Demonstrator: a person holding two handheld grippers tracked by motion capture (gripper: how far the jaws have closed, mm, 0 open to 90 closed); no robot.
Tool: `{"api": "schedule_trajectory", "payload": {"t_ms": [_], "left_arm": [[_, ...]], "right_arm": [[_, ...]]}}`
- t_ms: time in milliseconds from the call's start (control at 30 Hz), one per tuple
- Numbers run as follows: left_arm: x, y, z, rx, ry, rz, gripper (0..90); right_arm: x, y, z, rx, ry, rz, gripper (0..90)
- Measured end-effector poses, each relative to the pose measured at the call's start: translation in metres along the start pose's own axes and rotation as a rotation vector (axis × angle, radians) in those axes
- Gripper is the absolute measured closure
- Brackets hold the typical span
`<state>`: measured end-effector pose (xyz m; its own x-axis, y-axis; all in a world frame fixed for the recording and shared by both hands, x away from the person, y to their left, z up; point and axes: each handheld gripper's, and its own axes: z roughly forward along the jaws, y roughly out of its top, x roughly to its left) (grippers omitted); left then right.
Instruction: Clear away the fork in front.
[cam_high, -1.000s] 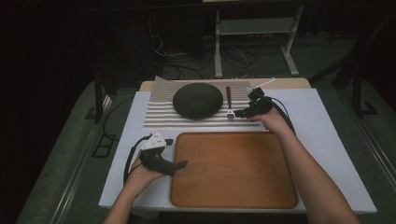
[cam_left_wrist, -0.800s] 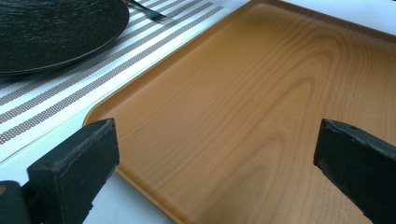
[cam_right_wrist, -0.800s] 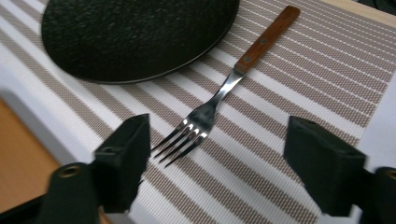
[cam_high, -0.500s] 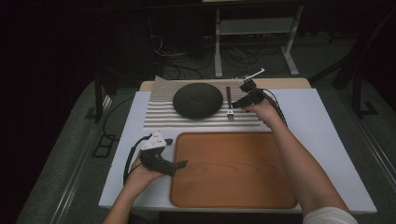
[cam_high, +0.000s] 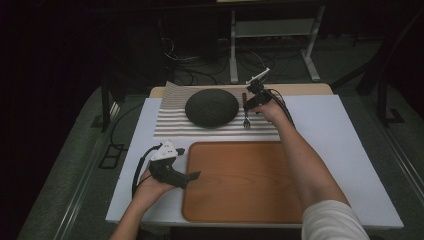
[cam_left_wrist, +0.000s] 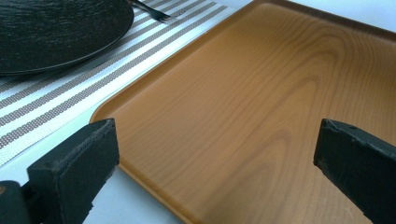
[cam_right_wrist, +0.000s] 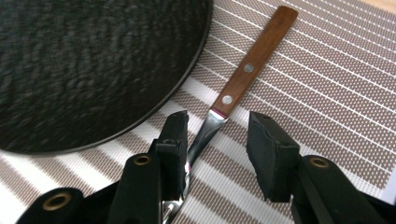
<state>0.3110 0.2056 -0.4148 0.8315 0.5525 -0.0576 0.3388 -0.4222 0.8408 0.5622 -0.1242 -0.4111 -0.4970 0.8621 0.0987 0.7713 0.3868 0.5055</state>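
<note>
The table (cam_high: 330, 125) has a white top. A striped placemat (cam_high: 175, 117) lies along its far edge, left of the middle, its far end reaching past the white surface. A wooden tray (cam_high: 240, 180) lies flat at the near edge, centred, its far rim just beside the placemat's near edge. The white surface is bare along the right edge and at the near left corner.

Dim dark surroundings; close views sharp
</note>
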Motion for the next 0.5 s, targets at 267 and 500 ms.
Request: {"api": "schedule_trajectory", "payload": {"t_ms": [267, 500], "left_arm": [[0.001, 0.000, 0.000, -0.001, 0.001, 0.001, 0.0], [0.001, 0.000, 0.000, 0.000, 0.001, 0.002, 0.0]], "right_arm": [[-0.001, 0.015, 0.016, 0.035, -0.019, 0.032, 59.4], [-0.004, 0.023, 0.029, 0.087, -0.048, 0.055, 59.7]]}}
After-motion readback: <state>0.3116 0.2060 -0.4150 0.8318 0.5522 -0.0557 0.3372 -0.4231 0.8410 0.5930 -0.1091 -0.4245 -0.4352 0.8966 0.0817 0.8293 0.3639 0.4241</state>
